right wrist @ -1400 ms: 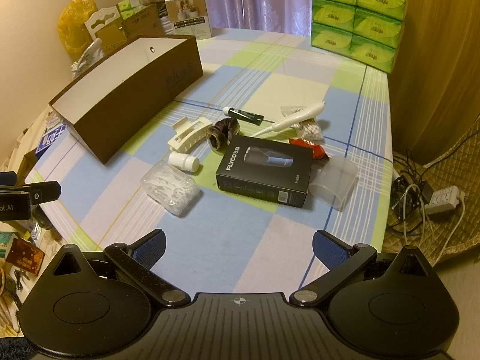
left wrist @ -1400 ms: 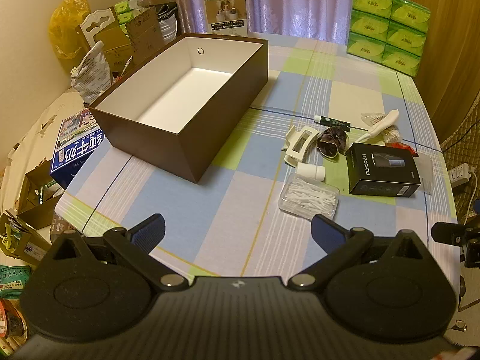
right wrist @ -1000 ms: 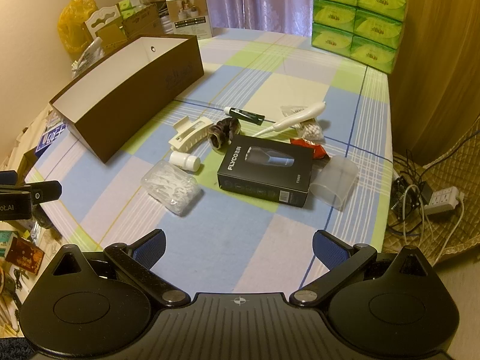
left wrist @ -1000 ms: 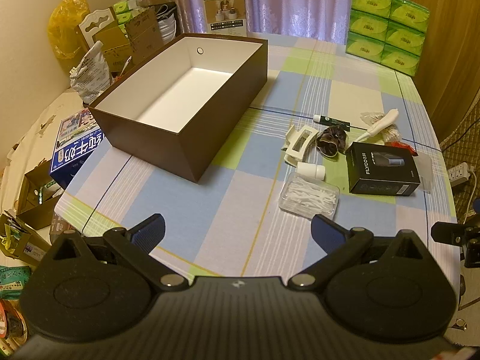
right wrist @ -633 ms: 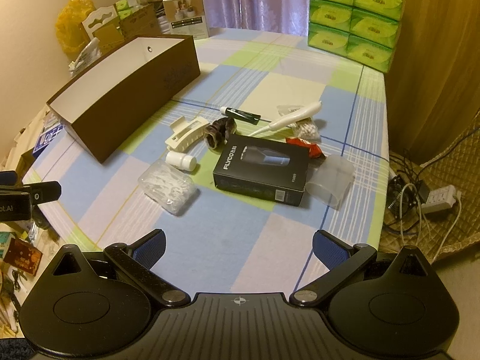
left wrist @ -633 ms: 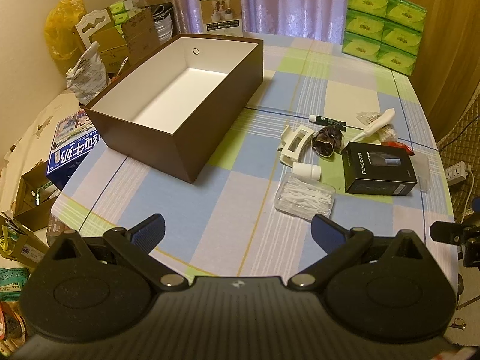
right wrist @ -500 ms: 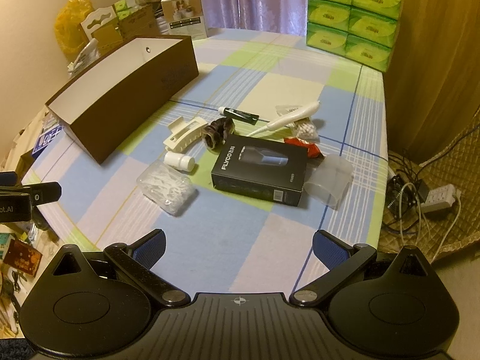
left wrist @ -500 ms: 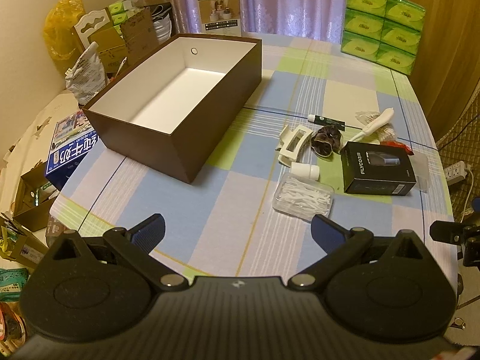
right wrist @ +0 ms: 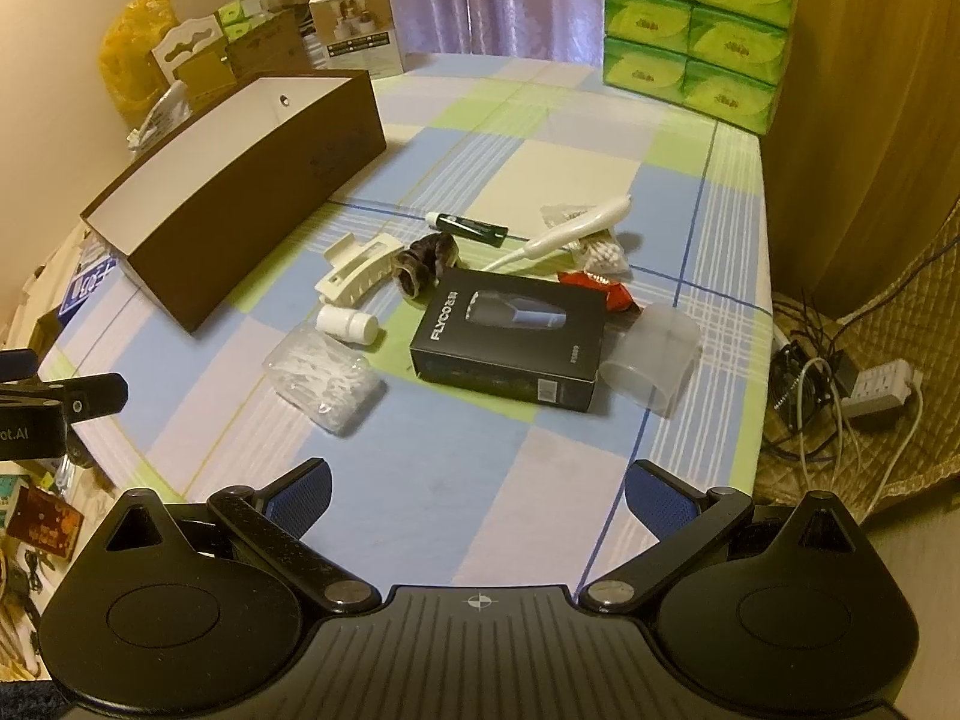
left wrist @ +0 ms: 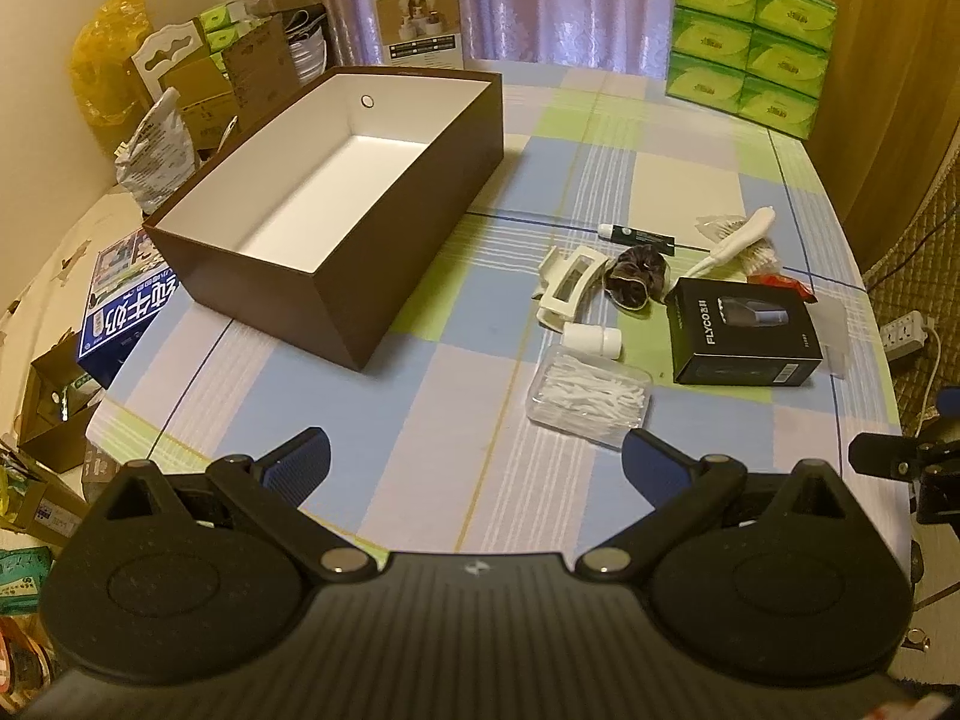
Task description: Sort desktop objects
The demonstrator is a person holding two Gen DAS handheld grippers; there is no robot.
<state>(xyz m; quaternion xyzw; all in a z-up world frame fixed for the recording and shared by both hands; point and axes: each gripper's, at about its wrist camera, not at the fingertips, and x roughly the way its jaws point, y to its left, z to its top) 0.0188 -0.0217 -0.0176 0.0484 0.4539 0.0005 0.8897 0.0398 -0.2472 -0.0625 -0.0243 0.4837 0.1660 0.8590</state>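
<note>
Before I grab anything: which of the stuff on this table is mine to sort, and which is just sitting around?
To sort: hair clip, scrunchie, white bottle, floss pick box, black Flyco box, tube, brush, clear cup, into the brown box.

Lying about: green tissue packs, white carton, power strip.

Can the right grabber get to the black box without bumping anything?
Probably yes. The right gripper is open, and only bare tablecloth lies between it and the black FLYCO box.
</note>
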